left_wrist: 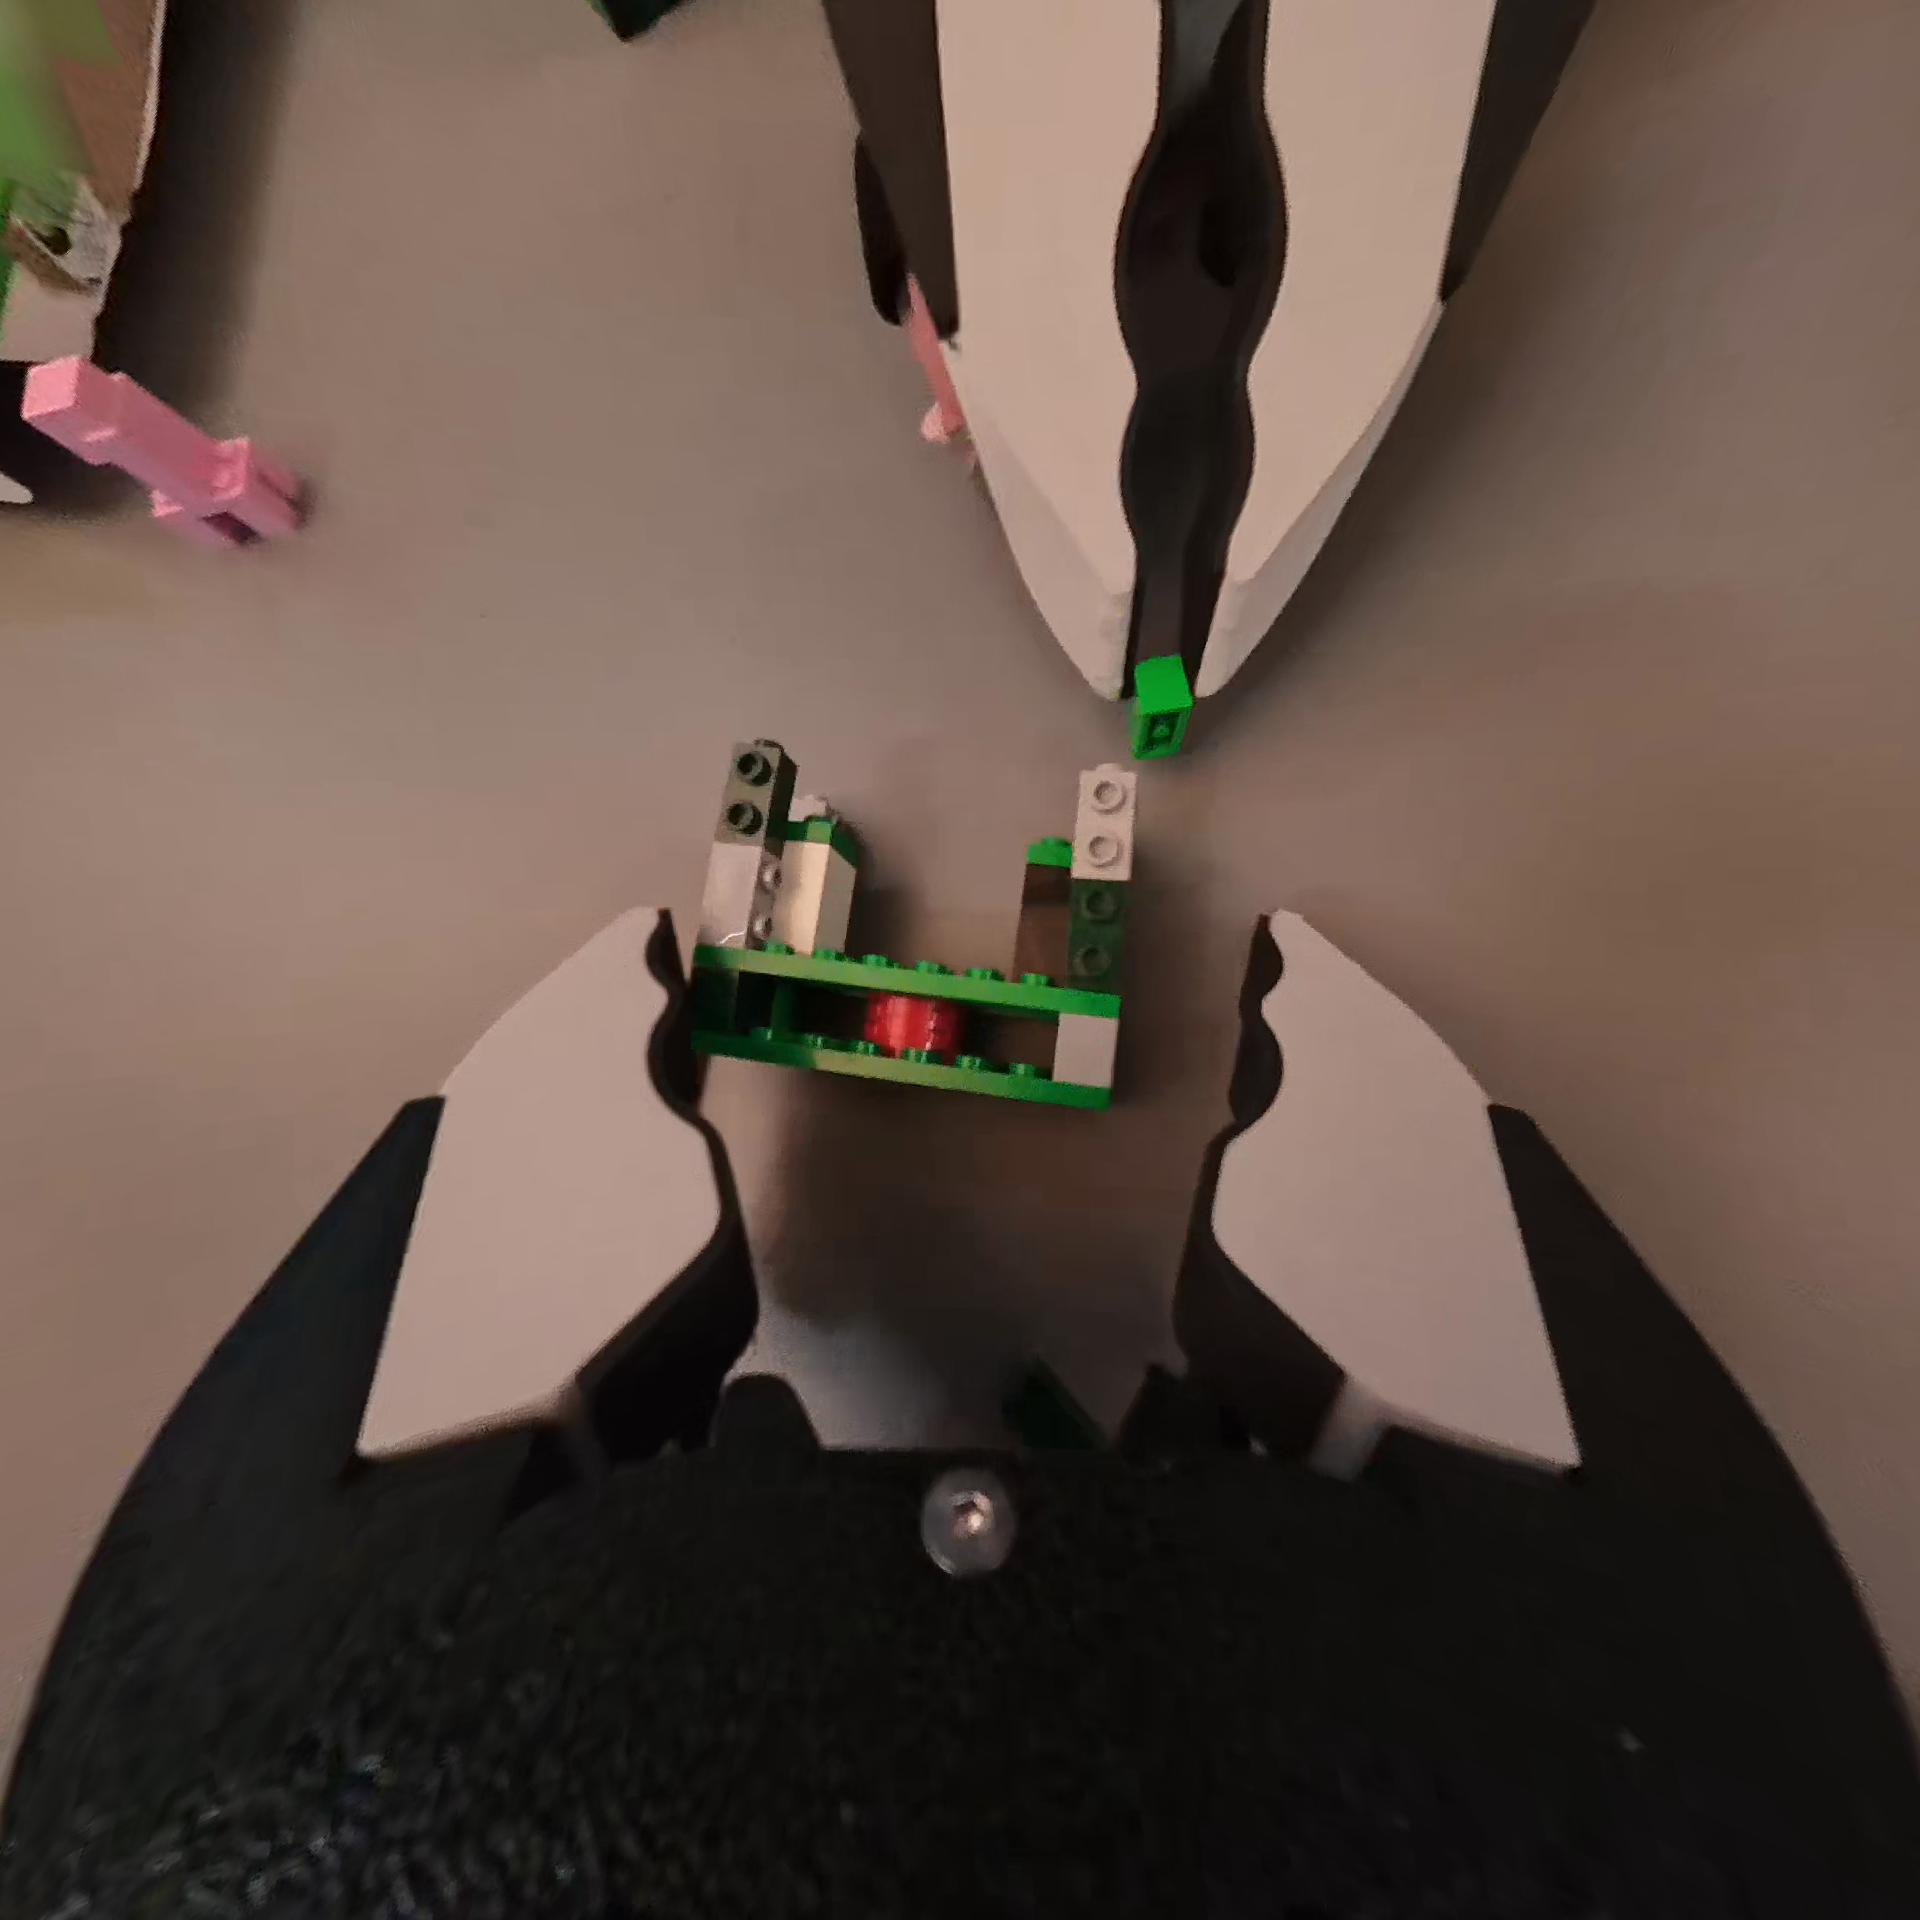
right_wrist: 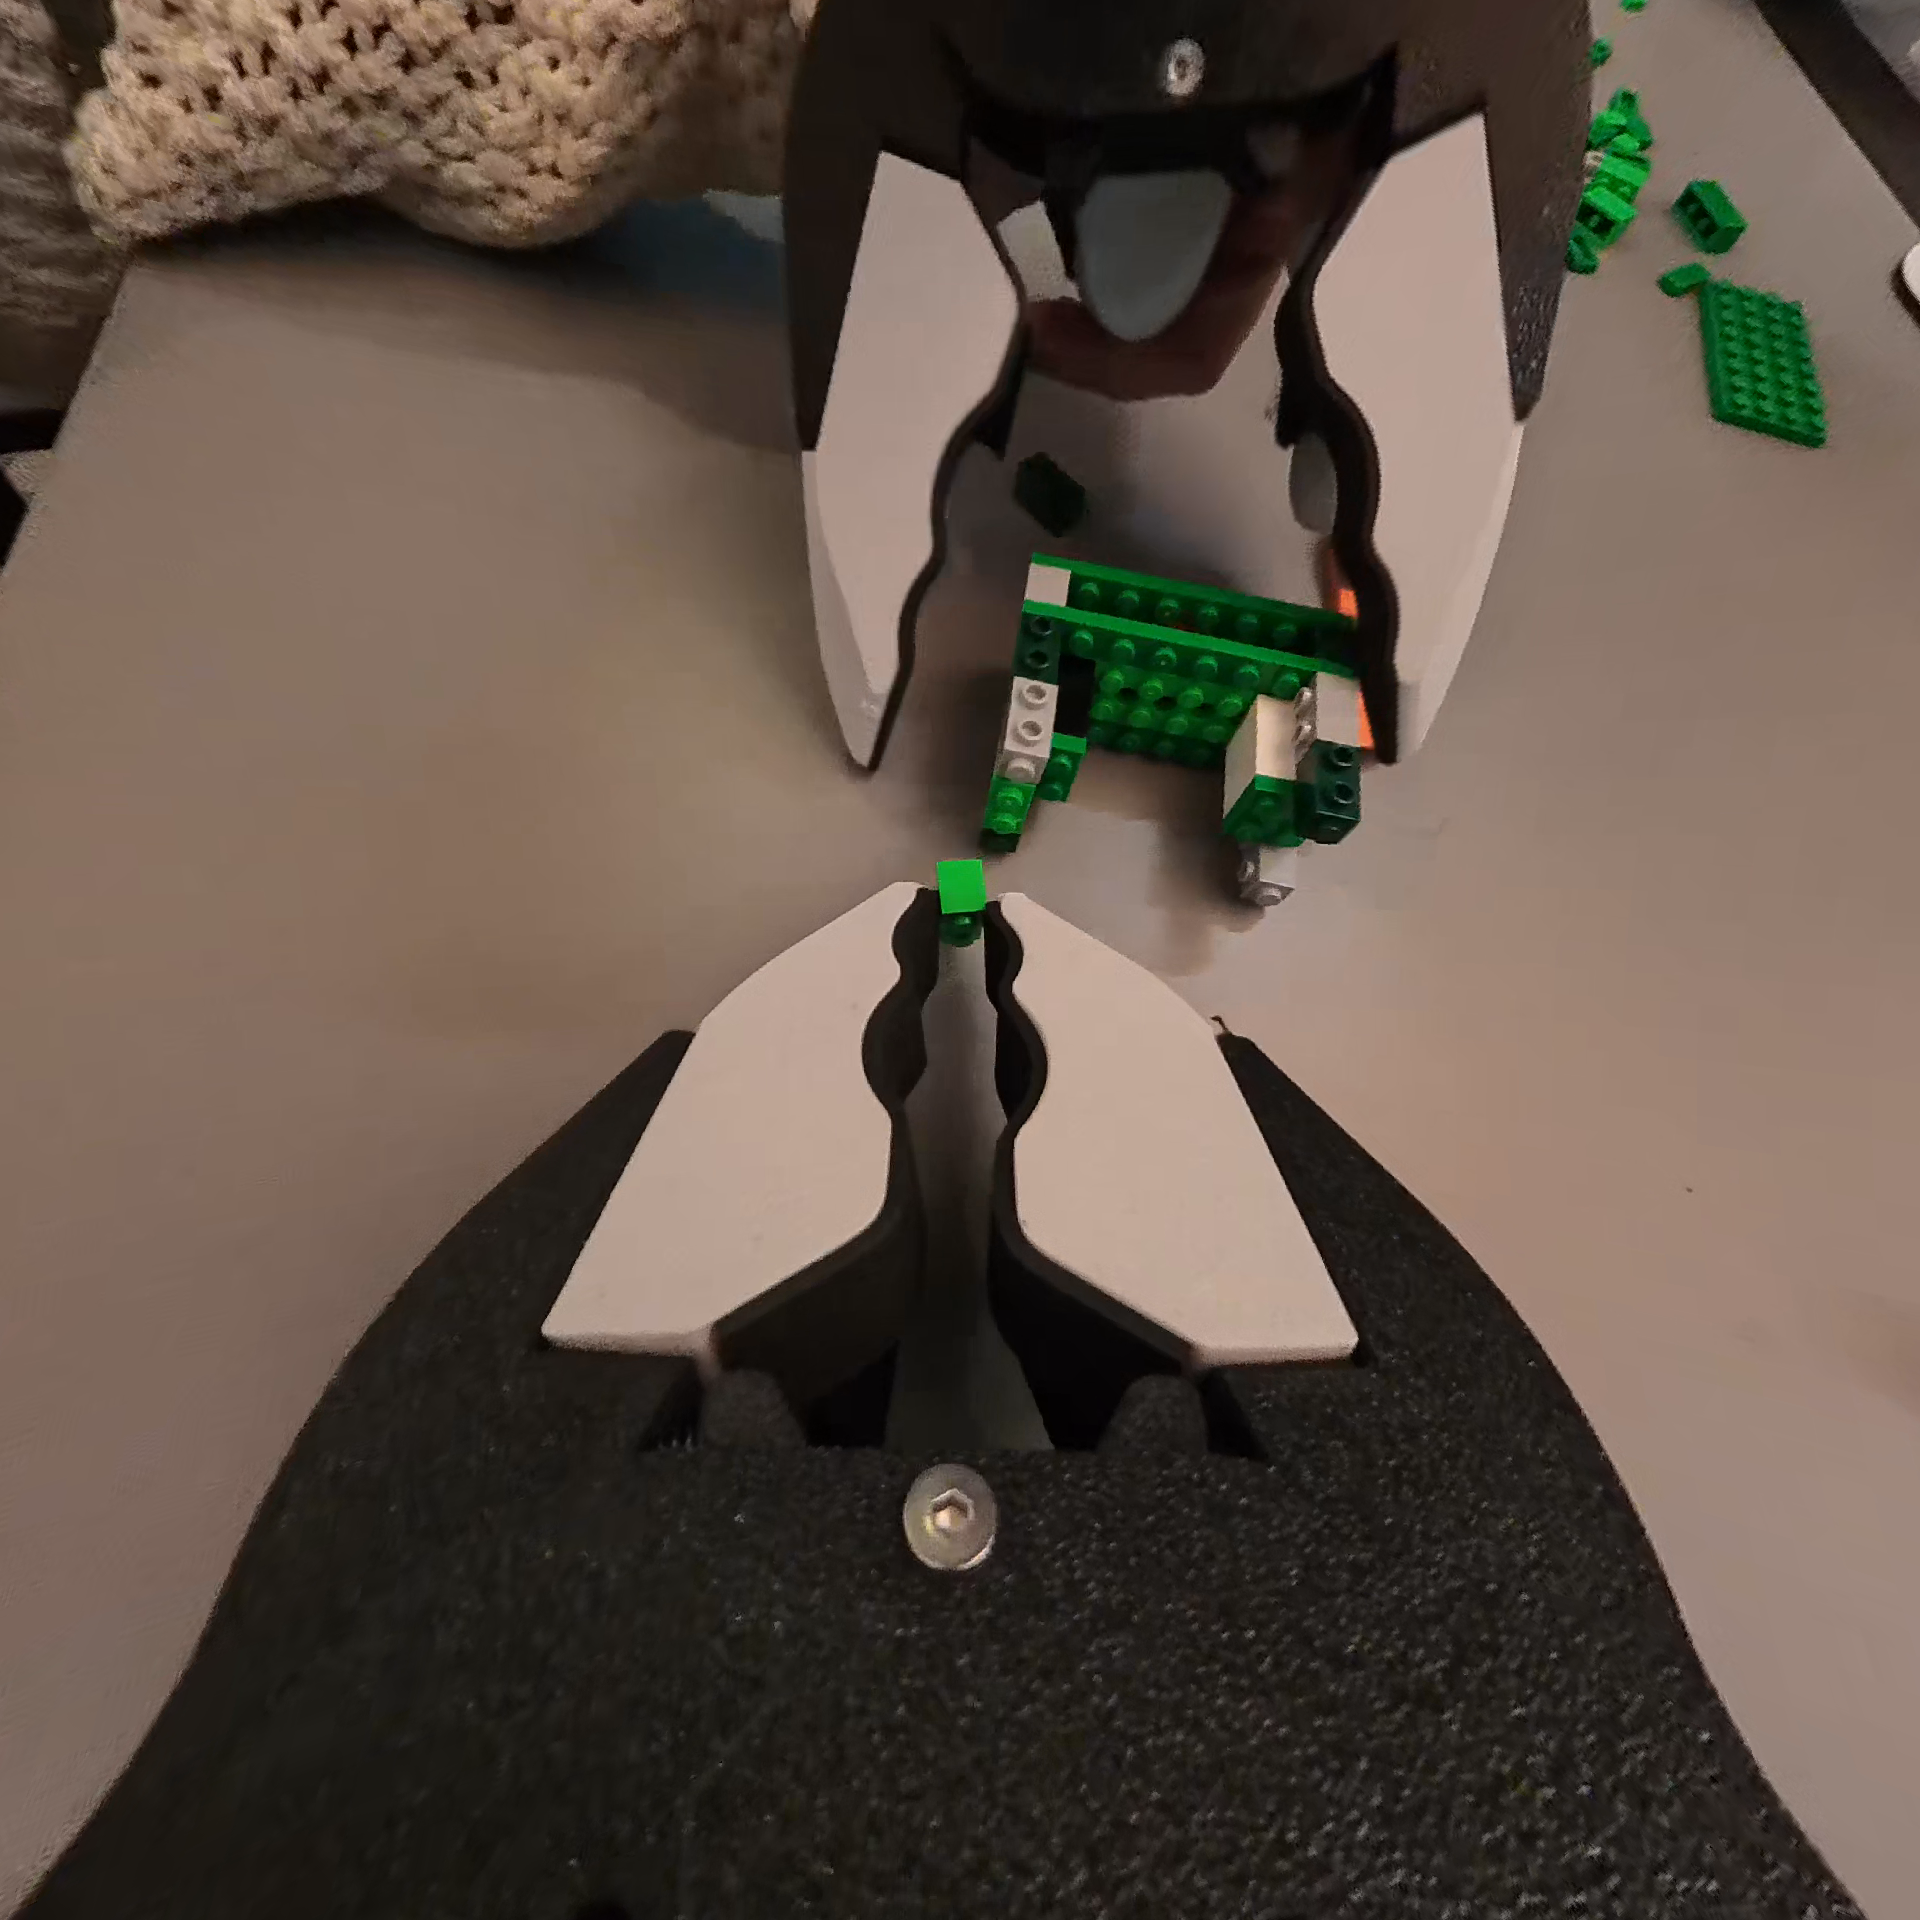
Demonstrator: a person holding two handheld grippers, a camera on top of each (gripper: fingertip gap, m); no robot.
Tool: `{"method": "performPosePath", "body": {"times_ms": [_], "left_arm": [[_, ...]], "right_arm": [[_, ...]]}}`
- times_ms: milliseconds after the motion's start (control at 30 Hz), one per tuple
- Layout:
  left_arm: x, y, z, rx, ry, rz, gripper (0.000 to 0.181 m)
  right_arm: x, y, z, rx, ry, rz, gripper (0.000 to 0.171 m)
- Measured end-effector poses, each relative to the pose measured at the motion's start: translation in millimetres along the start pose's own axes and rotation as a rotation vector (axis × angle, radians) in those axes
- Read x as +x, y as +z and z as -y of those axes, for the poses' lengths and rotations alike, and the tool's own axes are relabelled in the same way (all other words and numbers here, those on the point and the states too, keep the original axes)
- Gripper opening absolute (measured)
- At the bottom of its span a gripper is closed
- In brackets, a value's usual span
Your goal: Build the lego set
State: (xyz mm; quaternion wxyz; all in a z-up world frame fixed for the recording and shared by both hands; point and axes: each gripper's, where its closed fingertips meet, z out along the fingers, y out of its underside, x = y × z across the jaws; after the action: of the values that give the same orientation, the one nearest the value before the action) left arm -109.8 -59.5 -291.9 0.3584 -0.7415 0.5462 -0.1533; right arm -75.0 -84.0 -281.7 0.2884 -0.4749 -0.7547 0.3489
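The partly built lego model (left_wrist: 904, 982) lies on the grey table: two green plates with a red round piece between them, and grey and dark green columns at both ends. It also shows in the right wrist view (right_wrist: 1174, 675). My left gripper (left_wrist: 961, 920) is open and straddles the model. One finger is at the model's end and the other stands apart. My right gripper (right_wrist: 961, 902) is shut on a small bright green brick (right_wrist: 959, 883). It holds the brick (left_wrist: 1158, 717) just short of the light grey column (left_wrist: 1107, 826).
Pink pieces (left_wrist: 156, 457) and a box (left_wrist: 62, 156) lie at the far left. A green studded plate (right_wrist: 1761, 364) and loose green bricks (right_wrist: 1610, 177) lie at the far right. A dark green brick (right_wrist: 1049, 494) sits between the left fingers. A cream knitted sleeve (right_wrist: 416, 104) is at the table's far edge. Left tips to right tips: about 5 cm. To reach the green studded plate (right_wrist: 1761, 364) in a straight line is about 25 cm for my left fingers, about 30 cm for my right.
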Motion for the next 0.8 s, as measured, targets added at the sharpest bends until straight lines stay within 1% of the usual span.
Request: {"method": "performPosePath", "body": {"times_ms": [67, 133, 233, 333, 467, 567, 700, 800], "left_arm": [[0, 1, 0, 0.004, -0.011, -0.01, 0.097], [-2, 0, 0, 0.01, -0.006, 0.001, 0.079], [-6, 1, 0, 0.003, -0.052, 0.047, 0.079], [-12, -1, 0, -0.032, -0.177, 0.072, 0.079], [-16, -2, 5, -0.046, -0.38, -0.046, 0.079], [-21, -3, 6, -0.126, -0.481, -0.169, 0.079], [-25, 2, 13, -0.181, -0.51, -0.349, 0.079], [-26, 4, 15, -0.211, -0.481, -0.415, 0.079]], "right_arm": [[0, 0, 0, 0.004, 0.003, 0.004, 0.008], [1, -2, 3, 0.026, 0.017, 0.005, 0.008], [4, -7, 8, 0.074, 0.024, -0.003, 0.008], [8, -12, 11, 0.116, 0.052, -0.013, 0.008], [21, -20, 14, 0.18, 0.22, 0.048, 0.007], [31, -20, 10, 0.168, 0.338, 0.104, 0.007], [39, -20, 8, 0.18, 0.465, 0.148, 0.007], [40, -17, 4, 0.146, 0.513, 0.177, 0.007]]}}
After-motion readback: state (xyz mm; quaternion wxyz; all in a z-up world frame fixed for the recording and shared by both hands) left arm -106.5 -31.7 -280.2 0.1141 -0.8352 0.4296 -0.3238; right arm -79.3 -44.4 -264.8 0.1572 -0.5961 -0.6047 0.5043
